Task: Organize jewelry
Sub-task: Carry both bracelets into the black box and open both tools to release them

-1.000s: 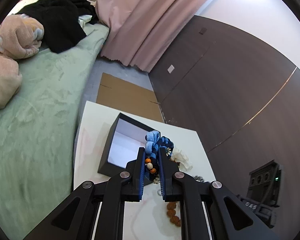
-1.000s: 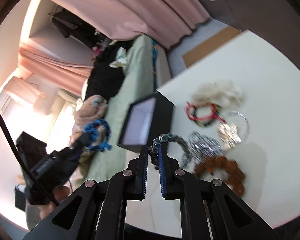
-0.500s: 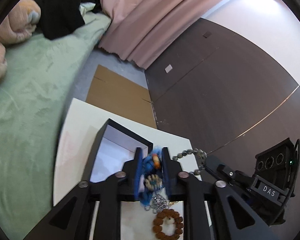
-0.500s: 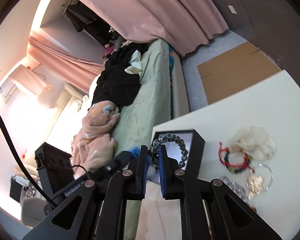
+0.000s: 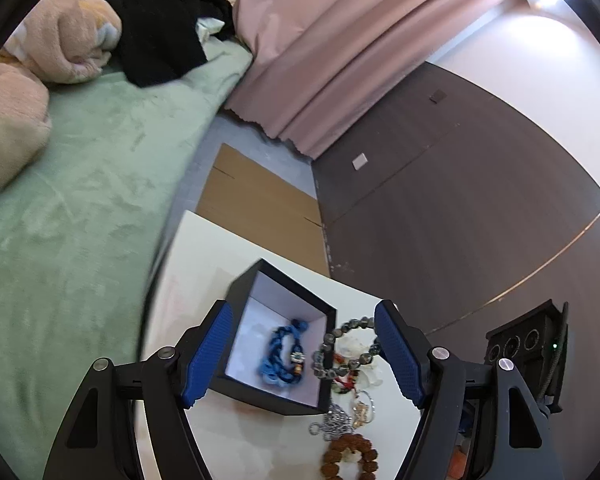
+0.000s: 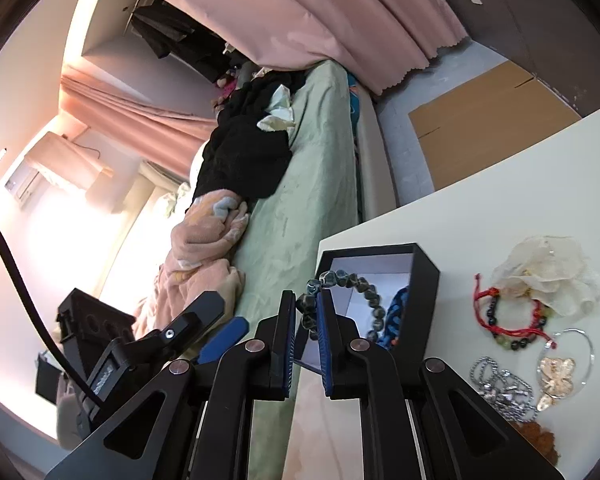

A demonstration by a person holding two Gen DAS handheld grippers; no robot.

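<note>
The blue braided bracelet [image 5: 282,354] is lying inside the black jewelry box [image 5: 327,364], on its white lining, directly ahead of the left gripper [image 5: 302,354] and between the lines of its two fingers. It is touching neither finger. The left gripper is hanging above the box with its blue pads [image 5: 206,354] spread wide apart, gripping nothing.

The right gripper [image 6: 302,308] is pointing toward the near rim of the same box [image 6: 426,292], tilted downward from the bed side of the table. Its jaws are standing nearly closed, pinching one side of the grey-green bead bracelet [image 6: 356,286]. The rest of that loop is arching forward over the box opening, with the blue bracelet [image 6: 396,312] showing beneath it. In the left wrist view the same bead bracelet [image 5: 342,346] is sitting just at the box's right-hand edge, close to the left gripper's right finger; whether it is touching that finger cannot be told.

On the white table [image 6: 500,192] beside the box, the remaining pieces are lying apart from both grippers: a red-cord bead bracelet [image 6: 508,320], a white fabric flower [image 6: 548,272], a silver chain [image 6: 500,388], a gold butterfly pendant [image 6: 556,372] and a brown bead bracelet [image 5: 350,456].
</note>
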